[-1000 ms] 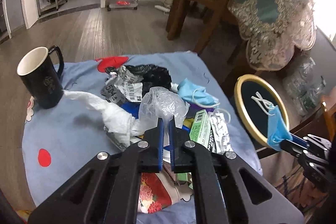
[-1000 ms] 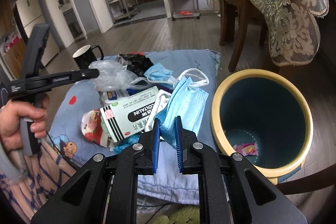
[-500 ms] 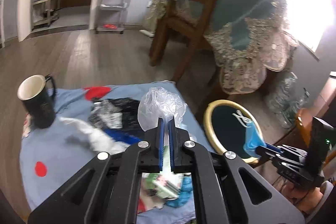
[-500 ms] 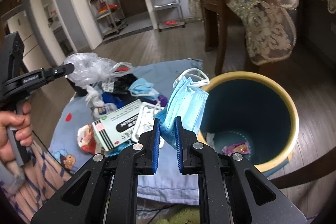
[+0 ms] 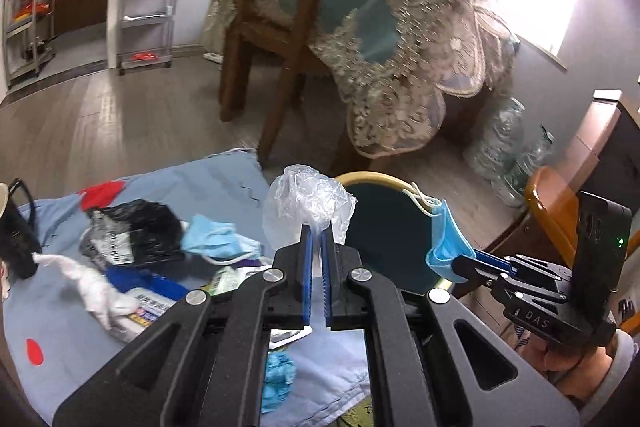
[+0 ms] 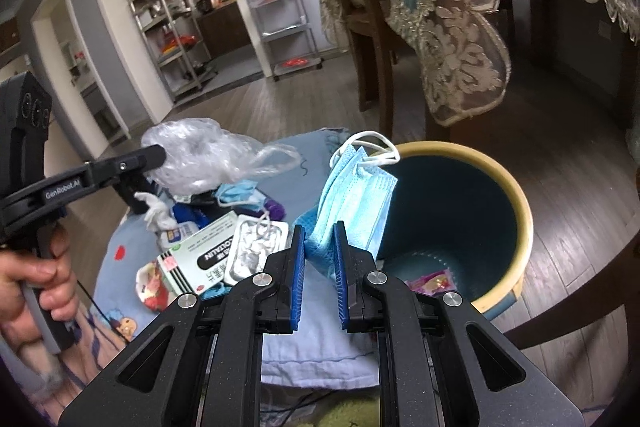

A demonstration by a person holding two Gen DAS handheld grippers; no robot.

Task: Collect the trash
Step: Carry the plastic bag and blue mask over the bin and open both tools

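My left gripper [image 5: 317, 233] is shut on a crumpled clear plastic bag [image 5: 310, 201], held in the air just left of the bin's rim. My right gripper [image 6: 320, 233] is shut on a stack of blue face masks [image 6: 354, 193], which hangs over the near left edge of the round bin [image 6: 516, 187], teal inside with a yellow rim. In the right wrist view the left gripper [image 6: 154, 155] carries the plastic bag [image 6: 204, 151] above the trash pile. The left wrist view shows the right gripper [image 5: 460, 261] with the masks [image 5: 446, 237] over the bin [image 5: 384, 181].
On the blue cloth [image 5: 208, 183] lie a black bag [image 5: 140, 227], another blue mask [image 5: 216, 237], white tissue [image 5: 96, 287], a medicine box [image 6: 204, 255] and a blister pack [image 6: 256, 247]. A black mug [image 5: 14, 231] stands at left. Wrappers [image 6: 430, 281] lie in the bin. A wooden chair [image 5: 276, 27] and draped table [image 5: 400, 27] stand behind.
My left gripper has lifted the plastic bag off the pile and carried it right, up to the bin's rim. My right gripper has moved the masks right, over the bin's edge.
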